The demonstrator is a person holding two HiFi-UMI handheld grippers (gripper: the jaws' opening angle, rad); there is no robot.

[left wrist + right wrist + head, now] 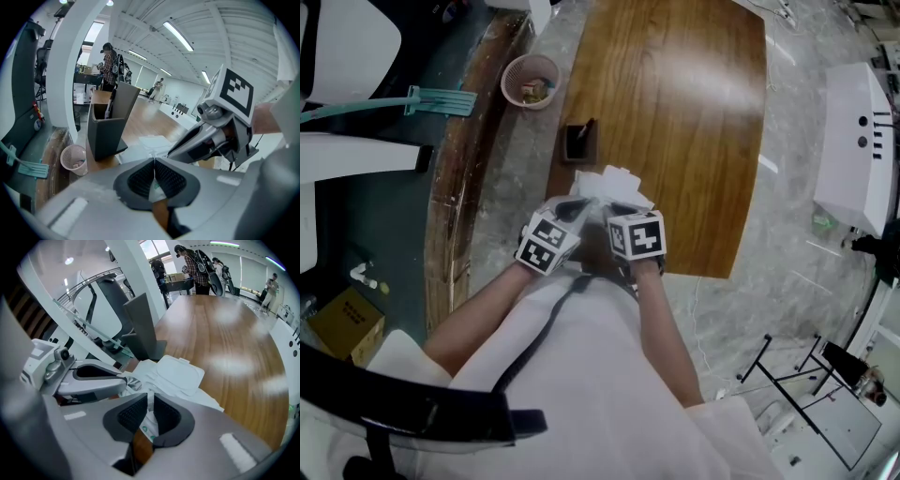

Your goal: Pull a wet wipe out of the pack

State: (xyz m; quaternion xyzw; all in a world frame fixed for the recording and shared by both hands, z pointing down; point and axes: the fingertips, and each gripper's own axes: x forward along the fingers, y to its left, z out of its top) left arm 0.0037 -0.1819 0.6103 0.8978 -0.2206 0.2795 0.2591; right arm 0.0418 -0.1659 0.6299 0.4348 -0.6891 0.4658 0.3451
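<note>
Finding: the task is at an early stage. The pack (614,185) lies at the near edge of the wooden desk (675,112), just below centre of the head view, with a dark pen holder (578,141) just beyond it and a pink waste basket (532,80) on the floor at upper left. Both grippers meet at the pack's near side, close together. The left gripper (154,163) has its jaws pressed together on a thin white fold of wrapper with green print, which runs up between the pads. The right gripper (150,401) pinches a similar white fold with green marks, and its jaws are nearly closed around it. From its print, the material in both grips appears to be the wrapper rather than a sheet from inside. In the right gripper view the pack's white plastic lid (180,373) shows just above the jaws. It looks tilted up as if flipped open, though the opening under it cannot be made out. No wipe is seen standing out of the pack or hanging from either gripper. Assessment: the pack is secured and possibly opened. Not yet done: one gripper must release the wrapper, take hold of a sheet at the opening and draw it free while the other holds the pack down.
</note>
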